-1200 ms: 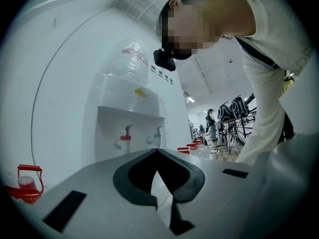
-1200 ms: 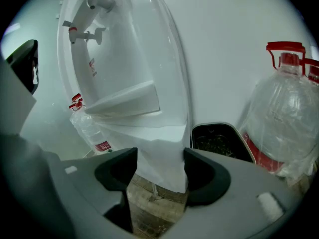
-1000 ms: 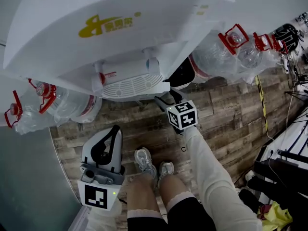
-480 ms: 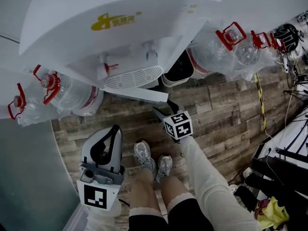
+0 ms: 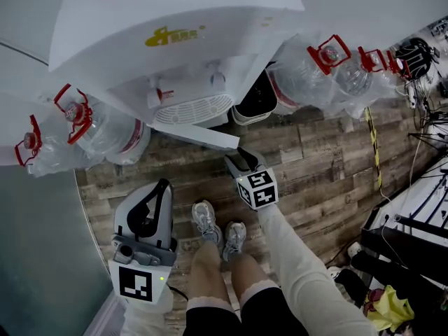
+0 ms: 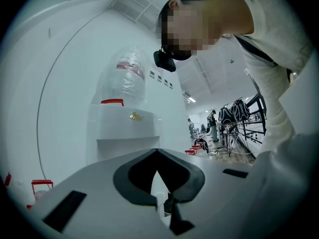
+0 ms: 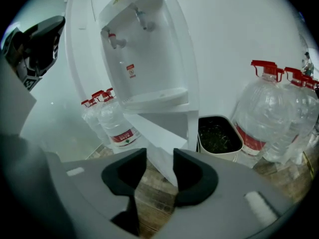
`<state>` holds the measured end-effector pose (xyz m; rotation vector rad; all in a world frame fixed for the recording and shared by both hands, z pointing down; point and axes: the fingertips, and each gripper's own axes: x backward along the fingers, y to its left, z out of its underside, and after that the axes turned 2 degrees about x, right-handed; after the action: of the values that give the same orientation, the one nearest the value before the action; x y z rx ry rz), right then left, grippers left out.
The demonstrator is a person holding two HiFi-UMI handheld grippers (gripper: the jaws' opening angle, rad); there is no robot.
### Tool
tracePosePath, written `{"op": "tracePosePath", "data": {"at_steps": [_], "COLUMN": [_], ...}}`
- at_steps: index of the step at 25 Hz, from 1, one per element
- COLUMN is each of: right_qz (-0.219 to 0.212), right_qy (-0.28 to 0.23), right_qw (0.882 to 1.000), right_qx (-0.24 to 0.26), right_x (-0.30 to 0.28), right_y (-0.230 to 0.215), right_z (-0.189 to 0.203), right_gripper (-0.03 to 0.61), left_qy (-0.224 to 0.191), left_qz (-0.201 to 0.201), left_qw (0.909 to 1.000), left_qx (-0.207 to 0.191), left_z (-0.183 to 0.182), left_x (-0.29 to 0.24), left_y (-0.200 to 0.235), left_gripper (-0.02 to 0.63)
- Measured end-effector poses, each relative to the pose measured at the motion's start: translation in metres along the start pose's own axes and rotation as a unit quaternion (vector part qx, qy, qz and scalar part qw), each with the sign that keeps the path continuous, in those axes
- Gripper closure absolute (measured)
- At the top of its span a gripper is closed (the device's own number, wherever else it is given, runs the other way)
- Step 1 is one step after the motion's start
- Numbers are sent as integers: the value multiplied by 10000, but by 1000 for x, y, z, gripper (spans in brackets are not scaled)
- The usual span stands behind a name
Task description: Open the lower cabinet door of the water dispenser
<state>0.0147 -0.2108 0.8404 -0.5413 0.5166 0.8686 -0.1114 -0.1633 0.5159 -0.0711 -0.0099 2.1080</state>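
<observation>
The white water dispenser (image 5: 175, 19) stands over me, its lower cabinet door (image 5: 203, 135) swung out over the wooden floor. My right gripper (image 5: 238, 161) sits at the door's free edge. In the right gripper view that door (image 7: 159, 138) edge lies in the gap of the right gripper (image 7: 159, 171), whose jaws are closing; I see no pad pressing on it. My left gripper (image 5: 162, 186) hangs to the left, away from the door, shut and empty. The left gripper (image 6: 157, 151) faces the dispenser (image 6: 124, 128) level.
Water bottles with red caps lie left (image 5: 105, 135) and right (image 5: 315, 75) of the dispenser. A black bin (image 5: 257, 98) stands beside its right flank. My shoes (image 5: 206, 222) are just behind the door. Cables and dark gear (image 5: 413, 243) crowd the right.
The cabinet door has swung further open toward me, and my right gripper has drawn back with its edge. My left gripper has risen a little.
</observation>
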Motion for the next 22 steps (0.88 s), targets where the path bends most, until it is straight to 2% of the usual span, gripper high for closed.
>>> {"op": "tracePosePath", "data": {"at_steps": [2,3,4,11,22], "right_qz": [145,184,189,229,127], "right_qy": [-179,-260,-333,-708,-1329], "right_qw": [9997,9995,9992,9972,9907], "right_qx": [36,65,85,27,247], "right_x": [16,23,30,77,150], "right_y": [-2,-2,-1,13,44], "right_z": [-13,-19,-25,-62,-132], "right_gripper": [516,559,569,569,569], "left_qy": [-12,-22,-32,-16,33], "left_qz": [-5,-5,-3,21,-19], "left_qw": [10000,10000,10000,9999,9999], "left_qx": [19,32,46,97,125], "left_z": [-7,-11,-15,-41,-84], "left_x": [1,1,1,4,15], "left_y": [-3,-5,-7,-17,-30], "left_gripper": [611,611,610,611,611]}}
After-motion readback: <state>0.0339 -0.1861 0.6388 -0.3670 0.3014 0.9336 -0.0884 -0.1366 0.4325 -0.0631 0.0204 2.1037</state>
